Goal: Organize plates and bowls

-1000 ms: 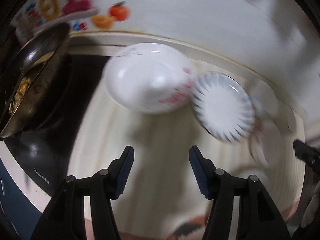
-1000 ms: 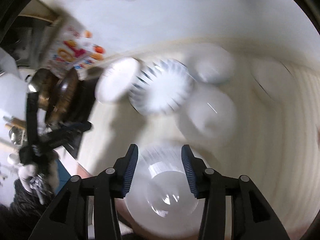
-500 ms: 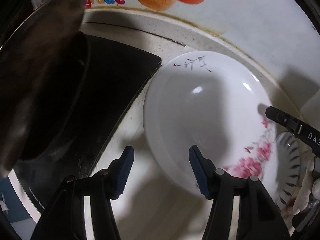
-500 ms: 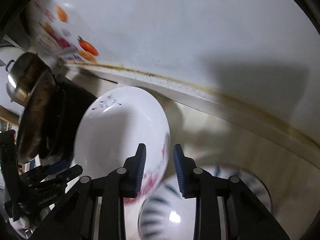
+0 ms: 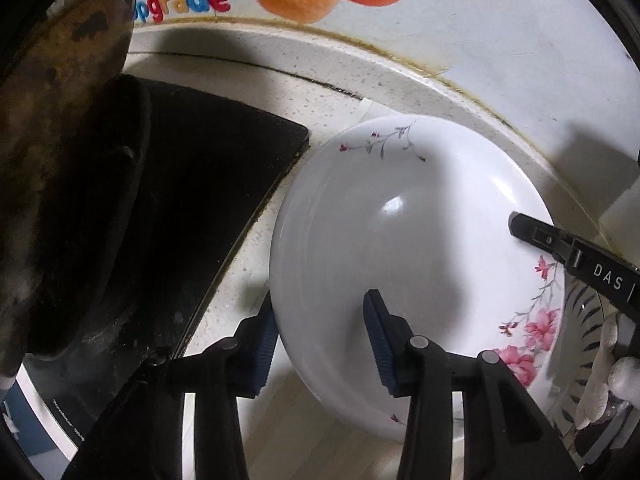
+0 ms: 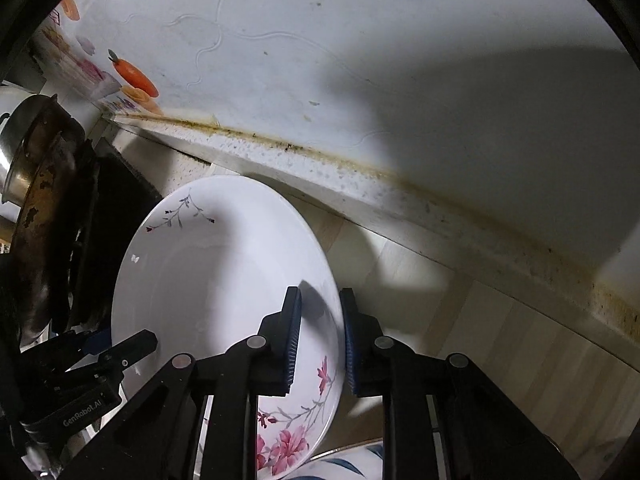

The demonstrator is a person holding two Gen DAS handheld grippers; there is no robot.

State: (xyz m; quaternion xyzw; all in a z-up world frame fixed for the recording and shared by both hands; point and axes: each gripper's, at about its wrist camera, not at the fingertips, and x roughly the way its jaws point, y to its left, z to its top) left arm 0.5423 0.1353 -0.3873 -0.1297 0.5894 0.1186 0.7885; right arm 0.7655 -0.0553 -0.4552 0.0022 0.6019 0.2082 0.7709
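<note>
Between the right gripper's [image 6: 319,338] closed-in fingers stands the white floral-painted ceramic plate's [image 6: 224,280] rim; left gripper [image 5: 320,344] straddles the opposite edge, wide.

Left gripper [image 5: 320,344]: jaws wide apart, straddling plate [image 5: 400,248] rim, one finger under, one over, not closed. Right gripper [image 6: 320,340]: jaws narrow, either side of the opposite rim, pads [image 6: 294,336] close to it, contact unclear. Both tilted downward.
</note>
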